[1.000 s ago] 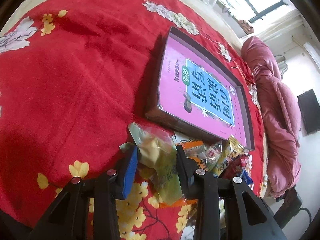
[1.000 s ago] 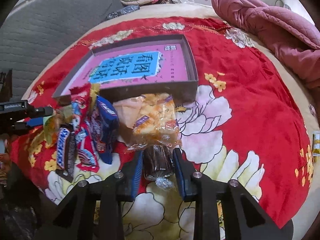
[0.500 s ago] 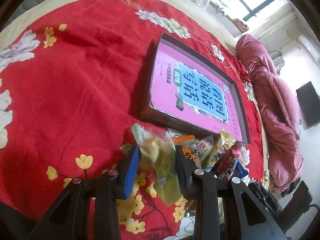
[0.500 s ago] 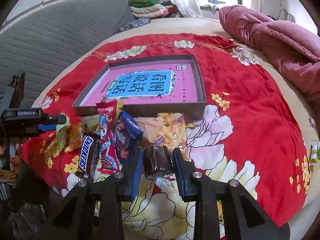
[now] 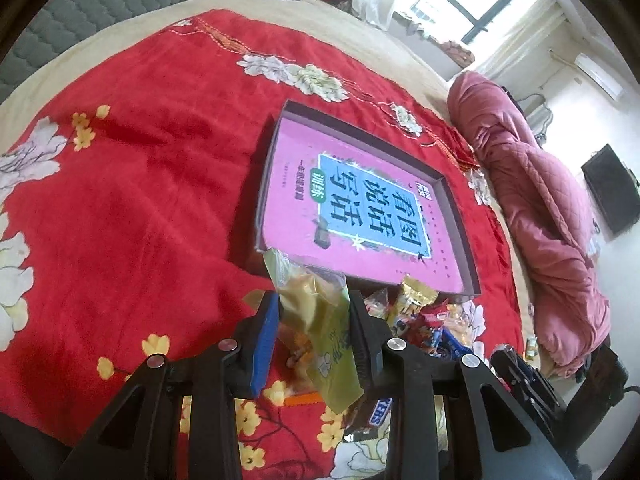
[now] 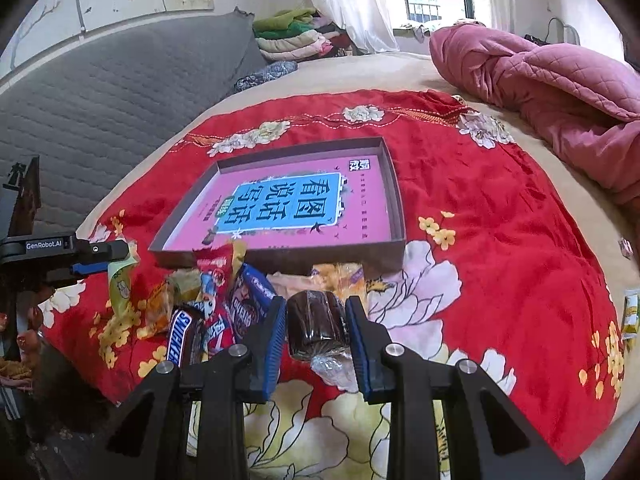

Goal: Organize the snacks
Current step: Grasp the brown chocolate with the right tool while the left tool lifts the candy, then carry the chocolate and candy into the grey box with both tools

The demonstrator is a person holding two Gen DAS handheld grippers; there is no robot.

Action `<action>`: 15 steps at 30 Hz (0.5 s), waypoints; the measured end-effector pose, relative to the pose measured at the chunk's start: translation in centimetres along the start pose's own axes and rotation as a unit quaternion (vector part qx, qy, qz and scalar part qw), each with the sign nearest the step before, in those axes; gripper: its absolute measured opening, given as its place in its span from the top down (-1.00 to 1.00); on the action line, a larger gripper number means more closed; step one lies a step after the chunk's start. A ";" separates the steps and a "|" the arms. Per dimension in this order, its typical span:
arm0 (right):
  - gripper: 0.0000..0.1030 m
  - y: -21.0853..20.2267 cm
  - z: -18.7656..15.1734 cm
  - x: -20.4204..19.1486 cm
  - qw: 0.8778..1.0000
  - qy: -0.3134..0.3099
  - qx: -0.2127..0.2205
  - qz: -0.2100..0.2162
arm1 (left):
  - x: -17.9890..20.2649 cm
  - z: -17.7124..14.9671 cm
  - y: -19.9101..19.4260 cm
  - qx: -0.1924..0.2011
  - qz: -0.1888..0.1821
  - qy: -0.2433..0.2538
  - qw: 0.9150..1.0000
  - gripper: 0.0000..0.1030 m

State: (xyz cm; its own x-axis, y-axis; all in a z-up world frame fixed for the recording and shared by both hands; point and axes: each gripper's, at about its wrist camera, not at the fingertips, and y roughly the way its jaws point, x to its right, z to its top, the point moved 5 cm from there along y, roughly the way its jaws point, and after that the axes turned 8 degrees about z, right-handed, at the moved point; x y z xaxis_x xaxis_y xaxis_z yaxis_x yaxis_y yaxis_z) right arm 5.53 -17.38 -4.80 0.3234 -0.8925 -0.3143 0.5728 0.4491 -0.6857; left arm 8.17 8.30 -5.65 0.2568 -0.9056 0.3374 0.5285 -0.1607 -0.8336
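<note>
My left gripper (image 5: 314, 312) is shut on a yellow-green snack bag (image 5: 320, 320) and holds it above the red floral cloth, just short of the shallow brown box (image 5: 456, 204) with a pink printed bottom. My right gripper (image 6: 316, 320) is shut on a dark brown wrapped cake (image 6: 316, 324), raised above the cloth in front of the same box (image 6: 396, 200). A pile of snacks (image 6: 216, 304), with a Snickers bar (image 6: 178, 334) and blue and red packets, lies on the cloth at the box's near edge. The left gripper also shows at the left of the right wrist view (image 6: 116, 264).
A pink quilt (image 6: 552, 92) lies bundled on the far right of the bed. A grey padded headboard (image 6: 100, 92) stands at the left. A small yellow packet (image 6: 630, 316) lies near the cloth's right edge. Folded clothes (image 6: 296, 36) are stacked near the window.
Both grippers have risen and pulled back with their snacks still held. The box and the snack pile look farther away and lower in both views.
</note>
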 end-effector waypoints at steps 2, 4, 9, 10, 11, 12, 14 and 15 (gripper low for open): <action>0.41 0.2 0.4 0.1 1.000 0.002 0.005 0.000 | 0.4 0.3 0.2 0.003 0.001 0.003 1.000 0.32; 0.41 0.4 0.9 0.2 1.000 0.002 0.010 0.001 | 0.7 0.7 0.3 0.007 0.001 0.005 1.000 0.32; 0.41 1.4 2.4 0.5 1.000 0.000 0.024 0.004 | 1.3 1.8 0.9 0.016 0.006 0.007 1.000 0.32; 0.41 1.6 2.7 0.6 1.000 0.001 0.026 0.004 | 1.5 2.0 1.1 0.016 0.007 0.008 1.000 0.32; 0.41 2.0 3.1 0.7 1.000 0.001 0.028 0.004 | 1.6 2.2 1.3 0.018 0.009 0.008 1.000 0.32; 0.41 2.2 3.4 0.8 1.000 0.001 0.030 0.005 | 1.6 2.5 1.5 0.019 0.010 0.007 1.000 0.32; 0.41 2.7 4.0 0.8 0.999 0.002 0.033 0.006 | 1.7 3.1 1.9 0.022 0.012 0.005 1.000 0.32; 0.41 3.0 4.3 0.9 0.999 0.000 0.033 0.006 | 1.8 3.3 2.0 0.023 0.013 0.004 1.000 0.32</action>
State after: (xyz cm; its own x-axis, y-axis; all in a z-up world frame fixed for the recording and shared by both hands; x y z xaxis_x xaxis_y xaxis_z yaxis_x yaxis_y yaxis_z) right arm 10.73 -16.63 -4.34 0.3294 -0.8875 -0.3221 0.6179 0.4606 -0.6372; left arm 12.38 7.62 -5.29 0.2642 -0.9128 0.3115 0.5589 -0.1183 -0.8208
